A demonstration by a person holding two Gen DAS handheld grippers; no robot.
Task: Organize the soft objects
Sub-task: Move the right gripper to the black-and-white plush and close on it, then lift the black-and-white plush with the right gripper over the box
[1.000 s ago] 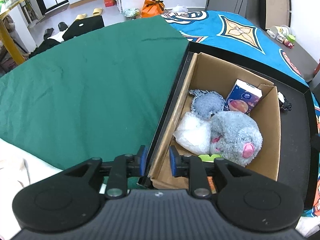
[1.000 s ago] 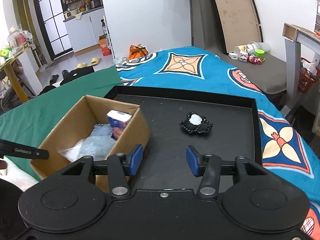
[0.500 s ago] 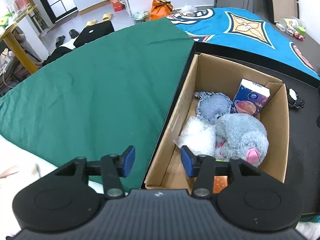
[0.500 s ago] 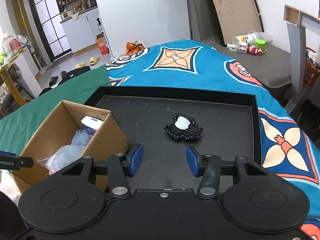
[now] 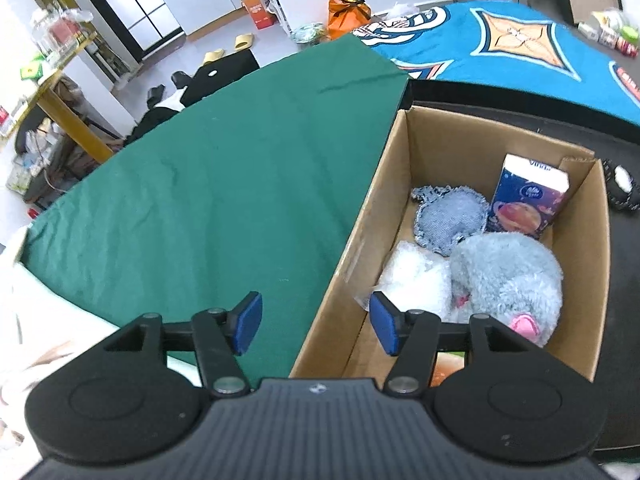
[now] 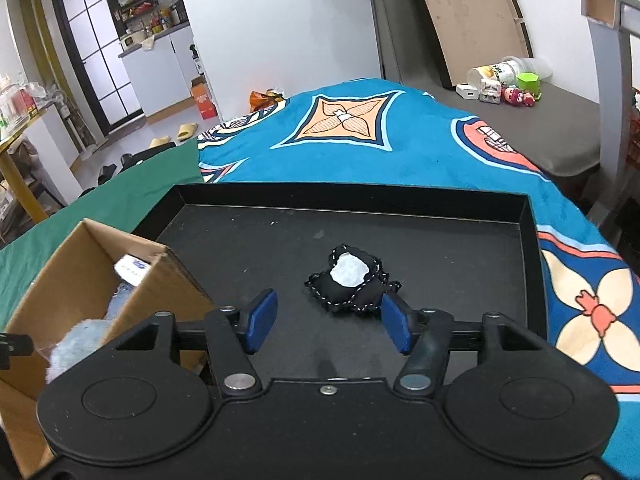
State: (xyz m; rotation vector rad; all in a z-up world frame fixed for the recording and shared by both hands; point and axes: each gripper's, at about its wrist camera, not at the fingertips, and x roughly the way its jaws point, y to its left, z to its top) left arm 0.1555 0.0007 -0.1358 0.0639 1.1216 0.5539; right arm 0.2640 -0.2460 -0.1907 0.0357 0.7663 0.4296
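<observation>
A cardboard box (image 5: 404, 168) stands in the left part of a black tray (image 6: 400, 240). Inside lie a grey plush toy (image 5: 508, 276), a denim cushion (image 5: 452, 220), a white crinkly bag (image 5: 416, 280) and a tissue pack (image 5: 528, 200). My left gripper (image 5: 316, 326) straddles the box's left wall, its jaws opening and the pads clear of the wall. A black stitched cushion with a white patch (image 6: 352, 284) lies on the tray floor. My right gripper (image 6: 328, 320) hangs just short of it, jaws opening, nothing between them.
The tray rests on a blue patterned cloth (image 6: 400, 140), with a green cloth (image 5: 208, 184) to its left. The box (image 6: 92, 272) sits left of my right gripper. Small toys and cups (image 6: 504, 84) stand on a grey surface at the far right.
My left gripper's jaws spread apart around the box wall and the view tilted down over the box. My right gripper moved toward the black cushion, then widened its jaws.
</observation>
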